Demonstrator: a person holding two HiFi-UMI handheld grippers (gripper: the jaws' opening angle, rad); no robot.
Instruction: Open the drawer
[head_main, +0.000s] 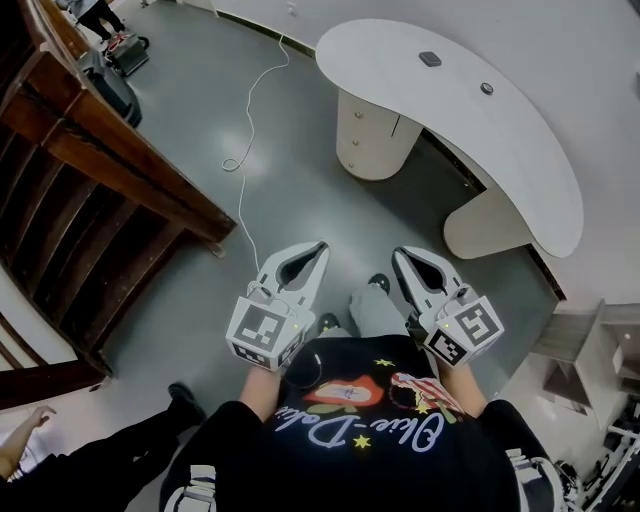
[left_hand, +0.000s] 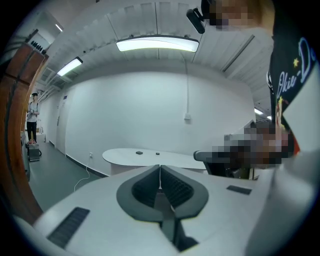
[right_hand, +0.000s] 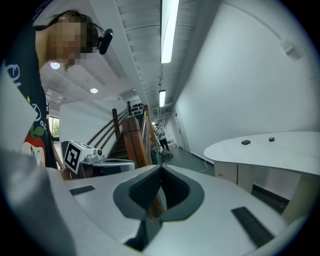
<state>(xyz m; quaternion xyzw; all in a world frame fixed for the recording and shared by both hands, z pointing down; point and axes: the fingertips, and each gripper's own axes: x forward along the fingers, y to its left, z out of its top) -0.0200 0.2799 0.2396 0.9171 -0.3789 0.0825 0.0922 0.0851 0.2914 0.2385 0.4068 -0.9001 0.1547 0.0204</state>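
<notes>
A curved white desk (head_main: 480, 120) stands ahead at the upper right of the head view. Under its near end is a rounded pale drawer unit (head_main: 372, 135) with small knobs, its drawers closed. The same unit (right_hand: 237, 174) shows at the right of the right gripper view. Both grippers are held side by side in front of the person's chest, over the grey floor and well short of the desk. My left gripper (head_main: 322, 247) (left_hand: 160, 167) is shut with nothing between its pads. My right gripper (head_main: 397, 253) (right_hand: 161, 167) also has its jaws together and empty.
A dark wooden staircase (head_main: 90, 190) fills the left side. A white cable (head_main: 245, 150) trails across the floor toward the desk. Two small dark objects (head_main: 430, 59) lie on the desktop. Another person's leg and shoe (head_main: 180, 400) are at the lower left.
</notes>
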